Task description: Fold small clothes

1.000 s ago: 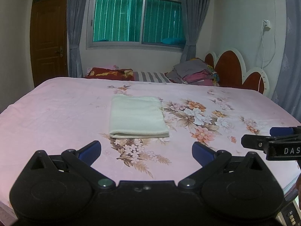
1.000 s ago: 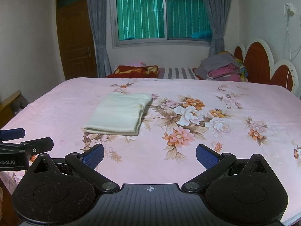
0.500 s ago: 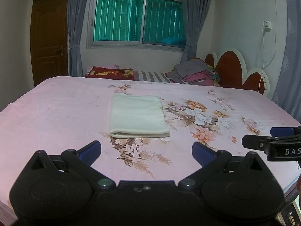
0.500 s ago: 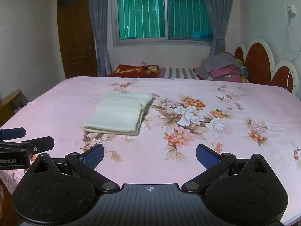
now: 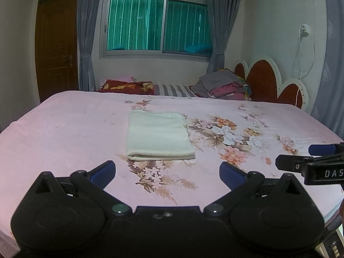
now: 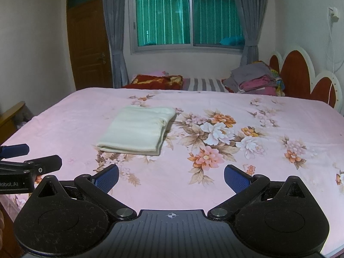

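Observation:
A cream cloth [image 5: 158, 135] lies folded into a flat rectangle on the pink floral bed sheet [image 5: 64, 133]; it also shows in the right wrist view [image 6: 137, 130]. My left gripper [image 5: 167, 174] is open and empty, held above the sheet short of the cloth's near edge. My right gripper [image 6: 171, 177] is open and empty, nearer than the cloth and to its right. Each gripper's side shows in the other's view: the right one [image 5: 311, 161] and the left one [image 6: 23, 161].
A pile of folded clothes [image 5: 223, 86] and a red pillow [image 5: 126, 87] lie beyond the bed's far edge. A red scalloped headboard [image 5: 271, 83] stands at the right. A wooden door [image 5: 57, 47] and a curtained window [image 5: 159, 23] are behind.

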The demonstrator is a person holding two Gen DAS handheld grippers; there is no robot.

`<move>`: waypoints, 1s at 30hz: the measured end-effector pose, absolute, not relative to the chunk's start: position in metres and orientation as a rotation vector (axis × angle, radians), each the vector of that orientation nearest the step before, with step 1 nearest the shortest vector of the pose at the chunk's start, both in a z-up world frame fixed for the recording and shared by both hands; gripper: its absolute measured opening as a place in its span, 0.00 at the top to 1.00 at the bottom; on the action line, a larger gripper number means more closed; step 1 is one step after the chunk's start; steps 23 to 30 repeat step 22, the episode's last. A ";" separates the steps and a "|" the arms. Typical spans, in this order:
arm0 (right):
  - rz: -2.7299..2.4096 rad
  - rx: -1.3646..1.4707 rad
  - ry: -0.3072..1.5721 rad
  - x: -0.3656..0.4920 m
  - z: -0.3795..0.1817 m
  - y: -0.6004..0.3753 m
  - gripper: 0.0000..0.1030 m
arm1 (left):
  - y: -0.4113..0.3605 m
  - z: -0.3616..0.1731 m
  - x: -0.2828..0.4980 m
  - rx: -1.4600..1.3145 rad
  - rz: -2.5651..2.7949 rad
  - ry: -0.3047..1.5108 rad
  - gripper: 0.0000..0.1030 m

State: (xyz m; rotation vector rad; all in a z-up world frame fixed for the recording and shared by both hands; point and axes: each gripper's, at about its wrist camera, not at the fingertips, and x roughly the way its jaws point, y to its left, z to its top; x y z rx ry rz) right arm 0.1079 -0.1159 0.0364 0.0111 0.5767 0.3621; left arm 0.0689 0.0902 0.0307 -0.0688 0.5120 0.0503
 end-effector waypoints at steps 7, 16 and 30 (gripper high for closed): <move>0.363 0.005 0.571 0.107 0.037 -0.116 0.00 | 0.091 0.032 0.068 -0.065 0.045 0.507 0.01; 0.371 -0.002 0.573 0.107 0.038 -0.116 0.00 | 0.091 0.033 0.069 -0.058 0.038 0.499 0.01; 0.372 -0.003 0.577 0.108 0.037 -0.118 0.00 | 0.095 0.034 0.068 -0.063 0.059 0.485 0.01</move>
